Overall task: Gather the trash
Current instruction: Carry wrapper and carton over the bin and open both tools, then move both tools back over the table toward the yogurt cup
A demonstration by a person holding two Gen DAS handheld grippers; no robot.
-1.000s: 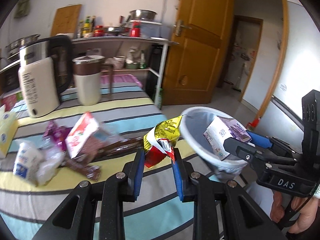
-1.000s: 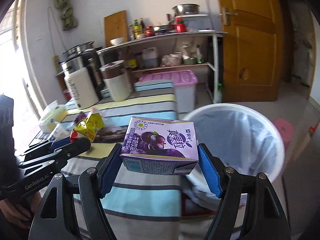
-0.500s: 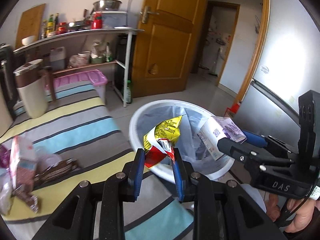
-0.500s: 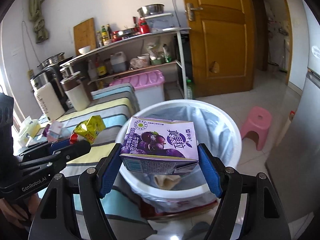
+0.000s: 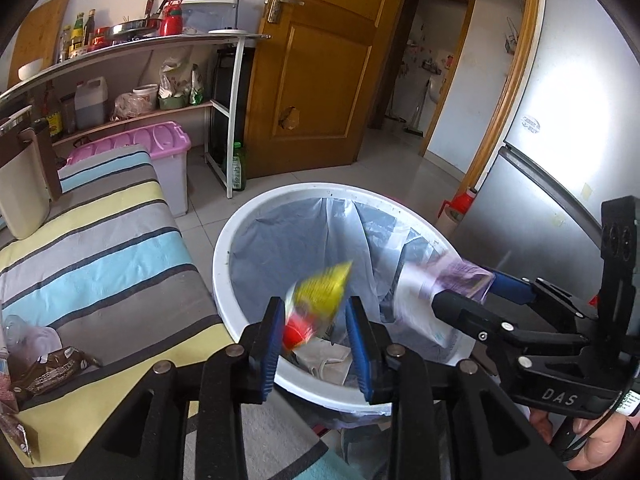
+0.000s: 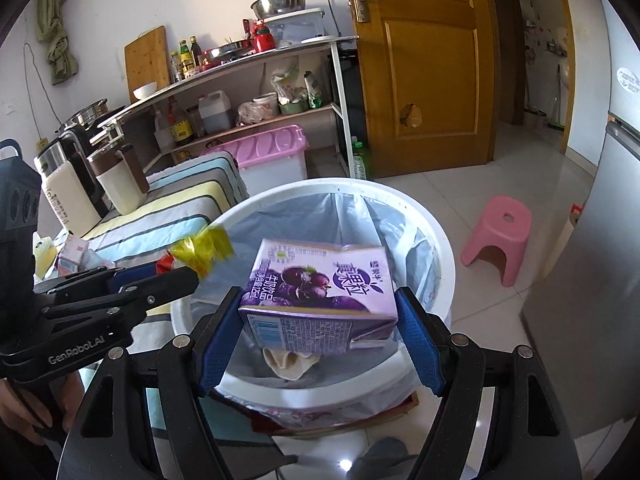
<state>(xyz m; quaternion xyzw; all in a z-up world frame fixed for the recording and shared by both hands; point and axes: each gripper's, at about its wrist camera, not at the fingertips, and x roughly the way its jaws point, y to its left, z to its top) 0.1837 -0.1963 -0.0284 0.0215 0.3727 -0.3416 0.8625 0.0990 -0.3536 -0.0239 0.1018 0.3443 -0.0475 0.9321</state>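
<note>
A white trash bin [image 5: 224, 248] with a grey liner stands by the striped table; it also shows in the right wrist view [image 6: 444, 248]. My left gripper [image 5: 316, 330] has opened over the bin, and a yellow-red snack wrapper [image 5: 320, 296], blurred, sits loose between its fingers; it also shows in the right wrist view [image 6: 204, 248]. My right gripper [image 6: 320, 324] is open over the bin. The purple drink carton [image 6: 320, 292] sits tilted between its pads with gaps at both sides. The carton looks blurred in the left wrist view [image 5: 452, 280].
The striped table [image 5: 100, 256] carries more wrappers [image 5: 48, 368] at its left. A pink stool [image 6: 500, 232] stands on the floor right of the bin, with a fridge [image 6: 600, 280] beyond it. A pink-lidded box [image 5: 160, 152] and a shelf stand behind.
Both grippers moved from the table edge to over the bin. Both sets of jaws have just widened, and the wrapper and the carton are coming loose.
</note>
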